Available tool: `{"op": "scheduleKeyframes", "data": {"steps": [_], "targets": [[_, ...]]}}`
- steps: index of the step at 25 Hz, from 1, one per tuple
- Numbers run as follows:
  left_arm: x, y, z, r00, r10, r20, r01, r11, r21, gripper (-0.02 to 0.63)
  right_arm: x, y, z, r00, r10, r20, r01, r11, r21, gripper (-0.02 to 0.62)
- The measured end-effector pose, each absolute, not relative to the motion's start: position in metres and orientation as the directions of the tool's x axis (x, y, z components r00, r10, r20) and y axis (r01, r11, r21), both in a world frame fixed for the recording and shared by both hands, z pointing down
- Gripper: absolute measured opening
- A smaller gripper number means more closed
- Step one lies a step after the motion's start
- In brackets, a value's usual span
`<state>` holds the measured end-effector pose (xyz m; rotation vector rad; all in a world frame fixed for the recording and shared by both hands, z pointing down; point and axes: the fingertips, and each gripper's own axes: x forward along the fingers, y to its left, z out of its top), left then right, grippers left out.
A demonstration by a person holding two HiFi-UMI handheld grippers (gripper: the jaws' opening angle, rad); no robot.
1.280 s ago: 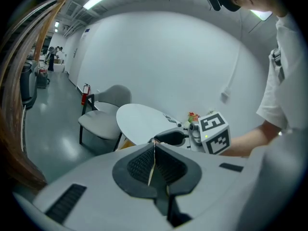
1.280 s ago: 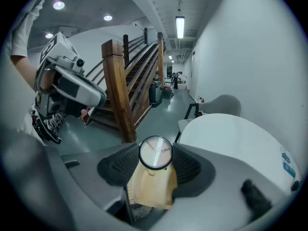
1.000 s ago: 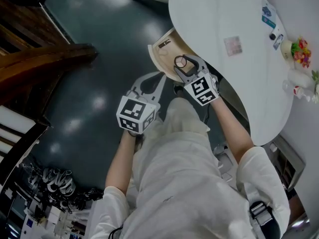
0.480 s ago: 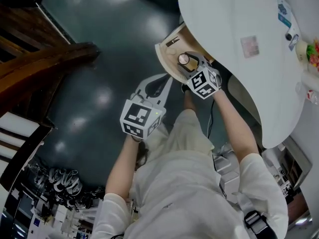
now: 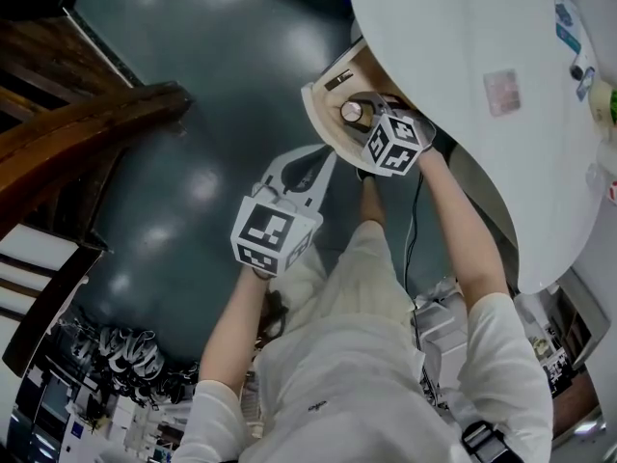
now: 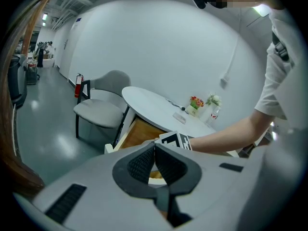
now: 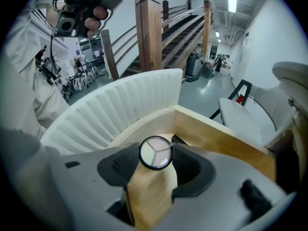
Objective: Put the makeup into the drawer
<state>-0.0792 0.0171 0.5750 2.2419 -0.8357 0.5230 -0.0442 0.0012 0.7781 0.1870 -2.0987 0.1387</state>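
Observation:
A round makeup compact (image 7: pixel 155 153) with a clear lid and three pale shades sits between the pads of my right gripper (image 7: pixel 155 159), which is shut on it. The right gripper (image 5: pixel 359 114) hangs inside the open wooden drawer (image 5: pixel 323 114) under the round white table (image 5: pixel 453 85); the compact (image 5: pixel 351 112) shows just above the drawer floor (image 7: pixel 149 186). My left gripper (image 5: pixel 310 167) hangs lower left of the drawer over the dark floor. In the left gripper view its pads (image 6: pixel 144 163) meet at the tips with nothing between them, so the left gripper (image 6: pixel 154 153) is shut.
The drawer's ribbed white front (image 7: pixel 120 105) curves round its left side. A small dark item (image 5: pixel 337 81) lies at the drawer's far end. A grey chair (image 6: pixel 98 112) stands by the table. Flowers (image 6: pixel 196 102) and small items sit on the tabletop. A wooden staircase (image 5: pixel 67 114) rises at the left.
My right gripper has sunk with the compact from the drawer's rim down into the drawer and rolled. The left gripper has dropped a little.

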Motion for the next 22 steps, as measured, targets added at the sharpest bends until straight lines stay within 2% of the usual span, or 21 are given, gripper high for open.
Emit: {"op": "scheduleKeyframes", "data": {"steps": [10, 22], "targets": [[-0.075, 0.014, 0.589, 0.720, -0.407, 0.562, -0.682, -0.567, 0.462, 0.011, -0.040, 0.023, 0.819, -0.427, 0.135, 0.894, -0.021, 0.987, -0.159, 0.218], [-0.078, 0.014, 0.596, 0.718, -0.394, 0.573, -0.680, -0.573, 0.457, 0.011, -0.049, 0.024, 0.832, -0.364, 0.181, 0.914, 0.077, 0.984, -0.164, 0.223]]}}
